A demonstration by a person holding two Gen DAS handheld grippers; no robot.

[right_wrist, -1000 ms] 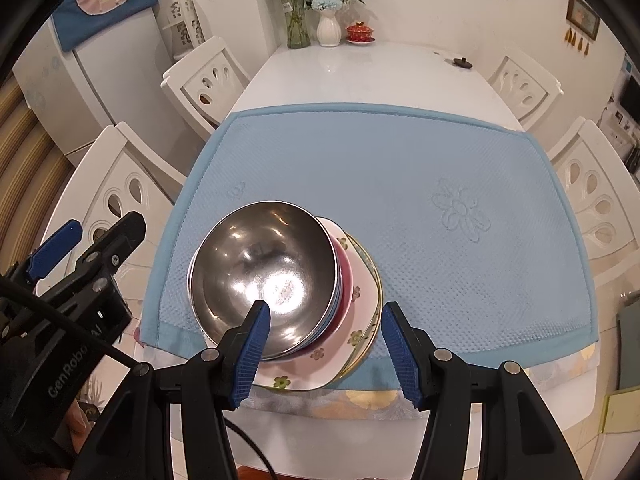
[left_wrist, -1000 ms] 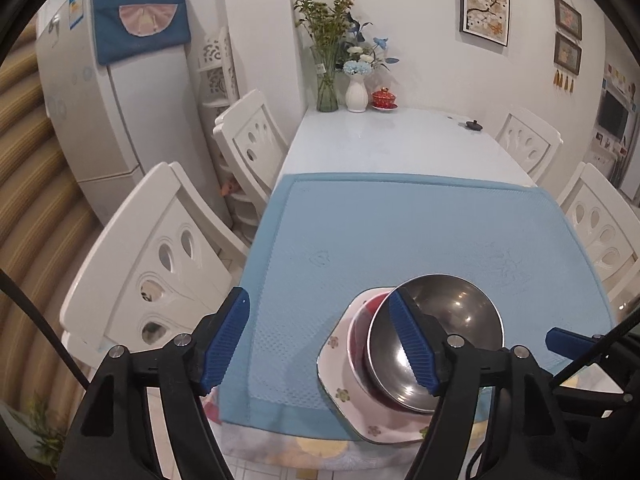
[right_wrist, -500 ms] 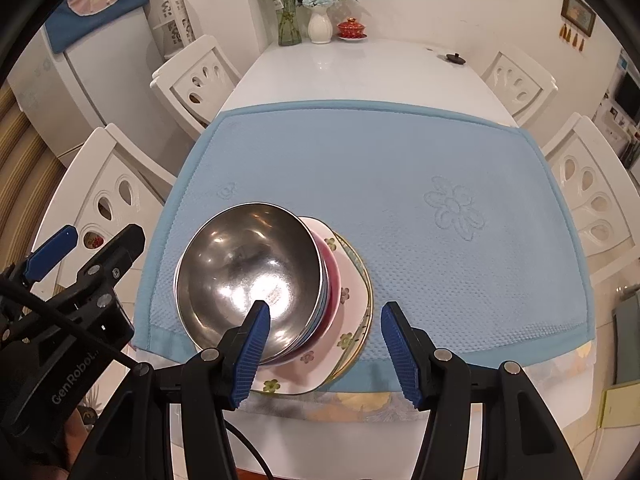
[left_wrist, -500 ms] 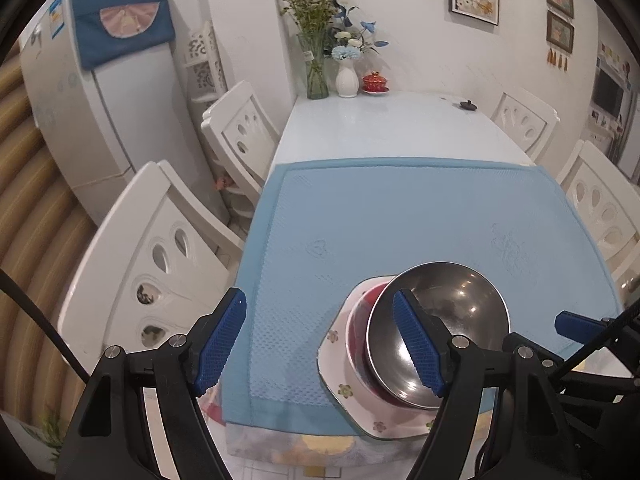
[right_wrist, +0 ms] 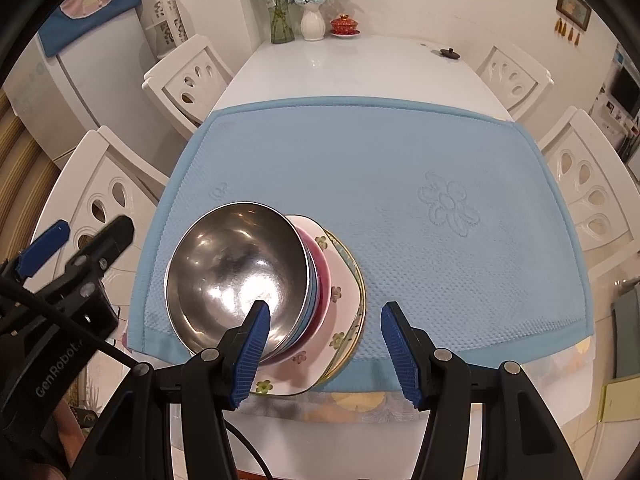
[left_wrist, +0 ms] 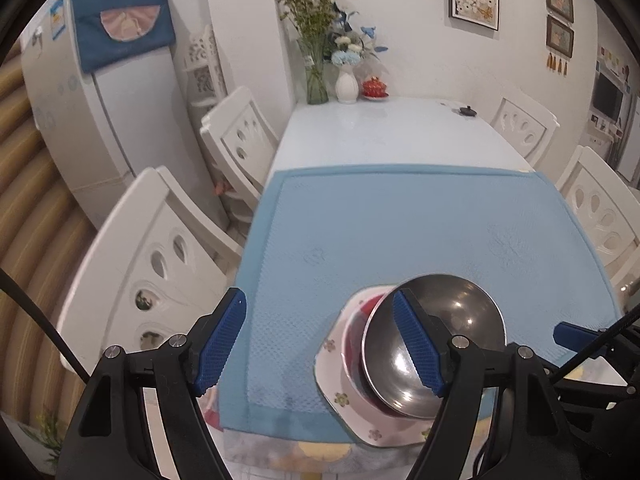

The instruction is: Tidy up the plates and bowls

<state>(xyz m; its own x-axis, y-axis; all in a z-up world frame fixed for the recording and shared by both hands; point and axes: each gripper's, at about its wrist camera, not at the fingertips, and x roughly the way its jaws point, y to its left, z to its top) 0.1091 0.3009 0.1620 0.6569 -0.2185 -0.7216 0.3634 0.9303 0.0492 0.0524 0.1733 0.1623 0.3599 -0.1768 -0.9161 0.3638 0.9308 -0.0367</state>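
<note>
Left wrist view: we saw a steel bowl (left_wrist: 434, 344) nested on top of a red bowl (left_wrist: 362, 320), both sitting on a floral plate (left_wrist: 334, 376) at the mat's (left_wrist: 400, 220) near edge. The steel bowl held nothing. The left gripper (left_wrist: 320, 344) was spread wide and gripped nothing; its right finger (left_wrist: 416, 344) overlapped the steel bowl's rim in view, contact unclear. Left finger sat over the mat edge. A white chair (left_wrist: 140, 280) stood close on the left. At the table's (left_wrist: 380, 128) far end were a vase (left_wrist: 346, 84) and a red cup (left_wrist: 375, 87).

Right wrist view: we saw the same stack near-left on the mat (right_wrist: 380, 180): steel bowl (right_wrist: 236, 272) uppermost, a blue rim and the red bowl (right_wrist: 322, 276) under it, then the floral plate (right_wrist: 340, 292) on another plate below. The right gripper (right_wrist: 324, 348) was wide apart, empty; its left finger (right_wrist: 250, 352) overlapped the steel bowl's near rim, the right finger hung over bare mat. The left gripper (right_wrist: 68, 248) showed at far left, beside the stack.
</note>
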